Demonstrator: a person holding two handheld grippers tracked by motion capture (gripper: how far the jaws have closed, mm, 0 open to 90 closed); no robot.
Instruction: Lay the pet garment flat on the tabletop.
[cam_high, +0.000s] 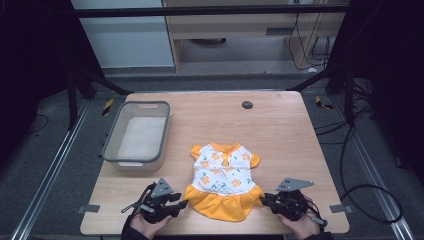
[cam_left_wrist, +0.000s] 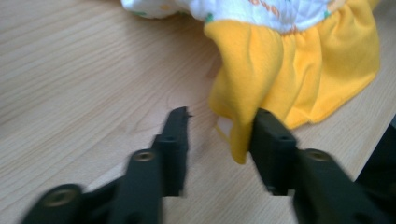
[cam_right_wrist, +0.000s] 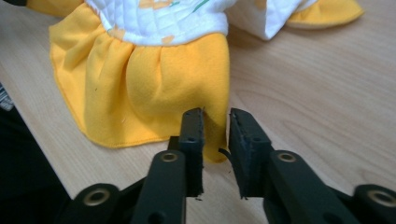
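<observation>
While both hands sit low at the bottom edge of the high view, flanking the little garment:

Dress (cam_high: 223, 174): lying flat at lower centre of the high view, collar toward the top of the frame, white quilted top with orange flowers, yellow frill nearest the bottom edge.

Frill (cam_left_wrist: 299, 70): gathered yellow cloth, fanned out on the wood; upper right of the left gripper view, upper left and centre of the right gripper view.

Left gripper (cam_high: 181, 204): lower left of centre in the high view, just beside the frill's left corner, jaws aimed toward it. Spread apart in its own view (cam_left_wrist: 219, 140), a yellow corner of the frill hanging in the gap and lying against the right-hand jaw, left-hand jaw clear of the cloth, bare wood between.

Right gripper (cam_high: 264, 199): lower right of centre in the high view, just beside the frill's right corner. Narrowly parted in its own view (cam_right_wrist: 215, 135), a thin fold of yellow hem standing in the slot; left-hand jaw against the cloth, a sliver of gap at the right-hand jaw, so no firm pinch.

Table (cam_high: 280, 130): pale wood grain, dress resting near its front edge.

Tub (cam_high: 137, 135): grey, left of centre in the high view, up and left of the dress, well apart from it.

Round cap (cam_high: 247, 104): dark, small, near the table's far edge, upper centre.
</observation>
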